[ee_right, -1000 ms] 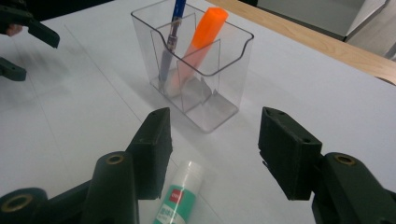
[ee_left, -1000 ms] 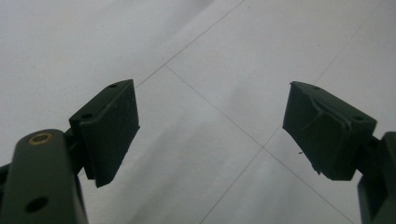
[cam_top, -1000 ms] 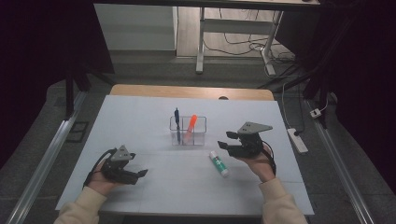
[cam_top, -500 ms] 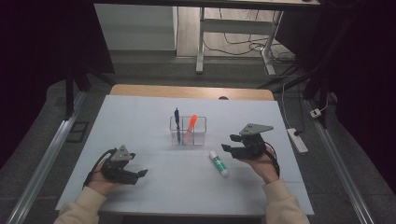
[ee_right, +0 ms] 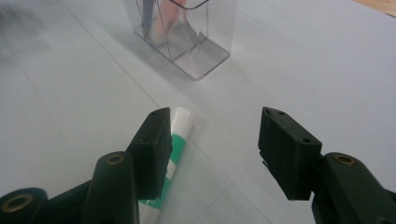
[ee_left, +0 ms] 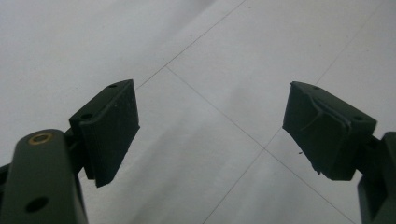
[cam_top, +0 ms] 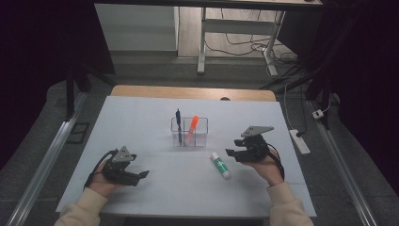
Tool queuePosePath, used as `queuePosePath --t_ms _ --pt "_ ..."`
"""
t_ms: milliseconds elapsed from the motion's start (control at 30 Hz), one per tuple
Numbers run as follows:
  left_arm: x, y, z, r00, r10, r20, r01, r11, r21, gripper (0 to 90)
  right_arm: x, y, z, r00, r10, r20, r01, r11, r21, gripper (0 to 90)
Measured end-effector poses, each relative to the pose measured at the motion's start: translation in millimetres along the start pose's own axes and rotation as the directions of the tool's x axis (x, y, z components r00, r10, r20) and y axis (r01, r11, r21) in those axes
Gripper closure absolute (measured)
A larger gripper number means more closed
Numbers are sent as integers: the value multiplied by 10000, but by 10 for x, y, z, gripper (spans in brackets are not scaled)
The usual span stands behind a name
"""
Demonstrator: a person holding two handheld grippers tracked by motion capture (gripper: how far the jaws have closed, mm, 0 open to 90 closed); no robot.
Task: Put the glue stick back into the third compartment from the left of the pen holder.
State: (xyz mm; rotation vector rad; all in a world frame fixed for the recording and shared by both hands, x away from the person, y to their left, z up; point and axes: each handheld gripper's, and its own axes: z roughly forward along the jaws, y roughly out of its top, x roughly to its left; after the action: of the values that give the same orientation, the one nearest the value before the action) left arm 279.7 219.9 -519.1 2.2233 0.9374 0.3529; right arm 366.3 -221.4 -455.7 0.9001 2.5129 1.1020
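A white and green tube [cam_top: 220,165] lies flat on the white table sheet [cam_top: 155,117], just left of my right gripper [cam_top: 230,153]. In the right gripper view the tube [ee_right: 175,144] lies below and behind the left jaw, and my right gripper [ee_right: 212,140] stands open with nothing between its jaws. A clear plastic holder [cam_top: 189,132] with a dark pen [cam_top: 179,123] and an orange marker [cam_top: 191,128] stands at mid table. My left gripper [cam_top: 141,175] rests low at the front left, open and empty, as the left gripper view [ee_left: 210,126] confirms.
The clear holder [ee_right: 187,32] stands beyond the tube in the right gripper view. A wooden strip [cam_top: 193,92] edges the far side of the table. A power strip [cam_top: 299,141] lies on the floor to the right, and metal rails [cam_top: 42,165] flank the table.
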Motion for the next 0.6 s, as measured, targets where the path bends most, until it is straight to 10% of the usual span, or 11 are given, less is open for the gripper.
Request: queuePosePath --t_ms 600 --pt "-5 1 9 10000 52 12 -52 10000 37 181 49 8 58 10000 -72 -65 76 9980 633 433"
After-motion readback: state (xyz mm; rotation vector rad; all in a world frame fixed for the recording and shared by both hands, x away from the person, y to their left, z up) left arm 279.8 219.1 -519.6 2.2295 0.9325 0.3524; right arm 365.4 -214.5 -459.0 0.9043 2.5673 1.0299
